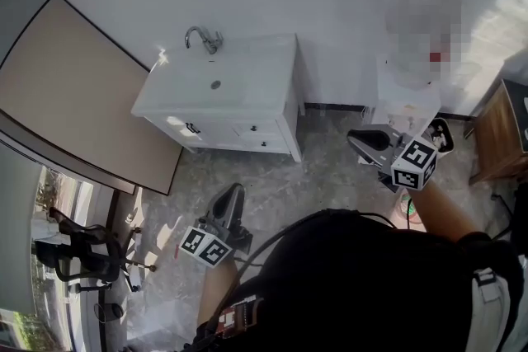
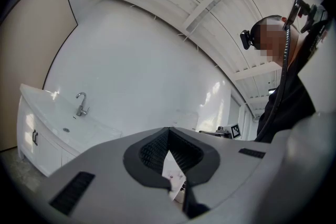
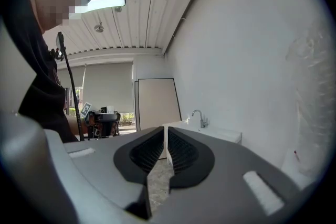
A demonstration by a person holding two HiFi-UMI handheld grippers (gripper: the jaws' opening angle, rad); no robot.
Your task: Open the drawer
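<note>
A white vanity cabinet [image 1: 247, 99] with a sink and a faucet [image 1: 204, 38] stands against the far wall. Its front has small drawers [image 1: 255, 130] with dark knobs and a door with a dark handle [image 1: 191, 128]. My left gripper [image 1: 235, 190] hangs over the floor in front of the cabinet, well short of it, shut and empty. My right gripper [image 1: 355, 137] is off to the cabinet's right, also shut with nothing in it. The cabinet [image 2: 42, 136] is at the lower left of the left gripper [image 2: 168, 129] view. Past the right gripper [image 3: 167, 128] I see its faucet [image 3: 198, 118].
A large beige board [image 1: 74, 86] leans against the wall on the left. A white water dispenser [image 1: 404, 107] stands right of the cabinet, and a wooden cabinet [image 1: 499, 132] is at the far right. A black chair [image 1: 82, 253] sits at the lower left. The floor is grey stone.
</note>
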